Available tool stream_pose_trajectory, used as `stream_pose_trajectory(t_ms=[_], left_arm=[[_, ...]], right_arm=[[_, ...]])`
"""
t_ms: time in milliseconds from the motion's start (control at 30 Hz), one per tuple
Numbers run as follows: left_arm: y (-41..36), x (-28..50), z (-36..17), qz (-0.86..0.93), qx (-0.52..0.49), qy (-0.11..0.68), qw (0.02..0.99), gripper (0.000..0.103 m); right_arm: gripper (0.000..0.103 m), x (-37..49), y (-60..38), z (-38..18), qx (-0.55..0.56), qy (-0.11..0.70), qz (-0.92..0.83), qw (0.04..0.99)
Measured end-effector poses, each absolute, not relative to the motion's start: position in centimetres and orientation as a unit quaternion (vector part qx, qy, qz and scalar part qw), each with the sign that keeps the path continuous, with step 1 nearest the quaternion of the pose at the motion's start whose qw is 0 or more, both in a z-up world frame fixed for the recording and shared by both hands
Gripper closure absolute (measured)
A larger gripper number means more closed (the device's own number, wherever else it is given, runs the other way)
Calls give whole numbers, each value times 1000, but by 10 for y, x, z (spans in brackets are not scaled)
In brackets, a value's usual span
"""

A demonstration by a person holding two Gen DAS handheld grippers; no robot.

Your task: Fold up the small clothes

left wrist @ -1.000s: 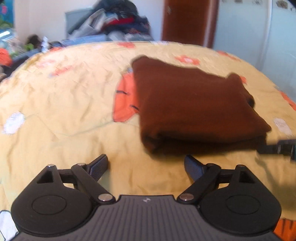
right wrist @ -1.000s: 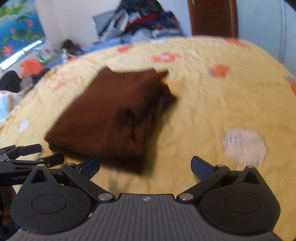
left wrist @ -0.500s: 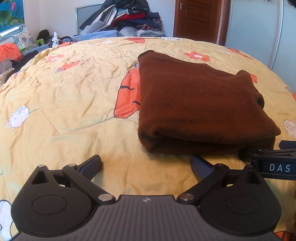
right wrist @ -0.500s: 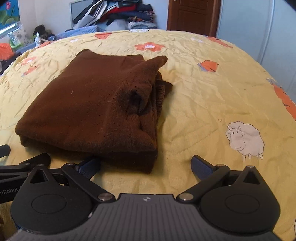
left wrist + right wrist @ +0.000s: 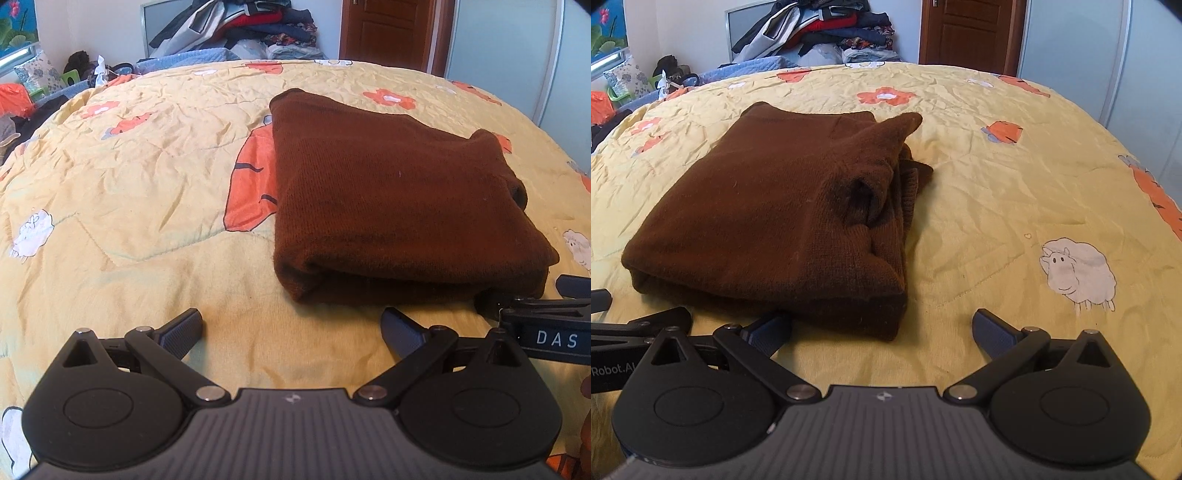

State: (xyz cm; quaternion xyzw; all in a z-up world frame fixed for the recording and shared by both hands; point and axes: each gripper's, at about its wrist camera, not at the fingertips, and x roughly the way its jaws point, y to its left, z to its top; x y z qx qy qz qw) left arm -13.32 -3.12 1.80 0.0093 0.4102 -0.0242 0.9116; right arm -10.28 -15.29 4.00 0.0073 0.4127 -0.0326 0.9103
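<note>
I had the folded dark-brown knitted garment (image 5: pixel 399 206) lying on the bed's yellow quilted cover with orange flowers and white sheep (image 5: pixel 140 192), right of centre in the left wrist view and left of centre in the right wrist view. It sat as a thick, roughly square stack, its rounded fold edge toward the cameras and a loose sleeve or cuff bunched along the stack's right side in the right wrist view.

My left gripper (image 5: pixel 291 325) sat low in its own frame, just short of the stack's near edge. Its jaws had just been opening and stood spread wide, with only bare quilt between them. My right gripper (image 5: pixel 882 325) also had its jaws spread and empty; its left finger (image 5: pixel 772 328) lay just beside the near fold, and whether it touched the fabric I could not tell.

I judged the fold nearly finished, with tidying or one last fold remaining. To do it well, I would slide each lower finger flat along the quilt under the whole stack, not only the top layer. I would grip both near corners evenly, lift together, and tuck the bunched cuff inside so it did not spill out.
</note>
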Motion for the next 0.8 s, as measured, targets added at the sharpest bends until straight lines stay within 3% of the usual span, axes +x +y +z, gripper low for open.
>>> stream_pose_trajectory(t_ms=[800], left_arm=[[-30,-126,21,-22,7,428,903,0]], right_arm=[[0,-103,-152,41,9,418,-36,908]])
